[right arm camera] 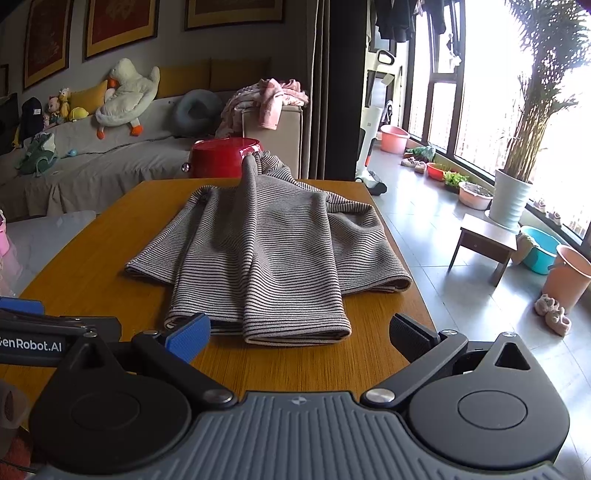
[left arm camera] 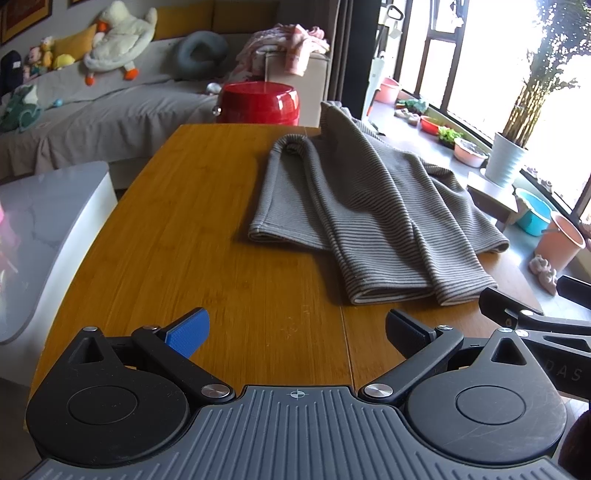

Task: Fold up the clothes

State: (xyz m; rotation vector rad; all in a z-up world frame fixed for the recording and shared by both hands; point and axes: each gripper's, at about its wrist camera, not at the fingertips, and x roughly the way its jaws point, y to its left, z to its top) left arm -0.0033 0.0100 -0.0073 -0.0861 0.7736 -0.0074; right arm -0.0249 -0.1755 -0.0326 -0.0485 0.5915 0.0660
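Striped grey clothing (right arm camera: 258,254) is seen lying partly folded toward the far right part of the wooden table (left arm camera: 177,221), its sleeves laid lengthwise over the body, probably so that a narrow bundle is formed. Both the left gripper (left arm camera: 295,332) and the right gripper (right arm camera: 299,332) are held at the near edge with jaws spread wide, nothing being gripped. A sofa (left arm camera: 110,107) and bright windows (right arm camera: 480,92) are seen beyond the table.

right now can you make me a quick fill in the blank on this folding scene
1. The striped garment lies on a ____ table.
2. Both the left gripper and the right gripper have their jaws ____.
3. Just beyond the table's far edge stands a ____ tub.
4. On the sofa lies a white plush ____.

Missing words: wooden; open; red; duck
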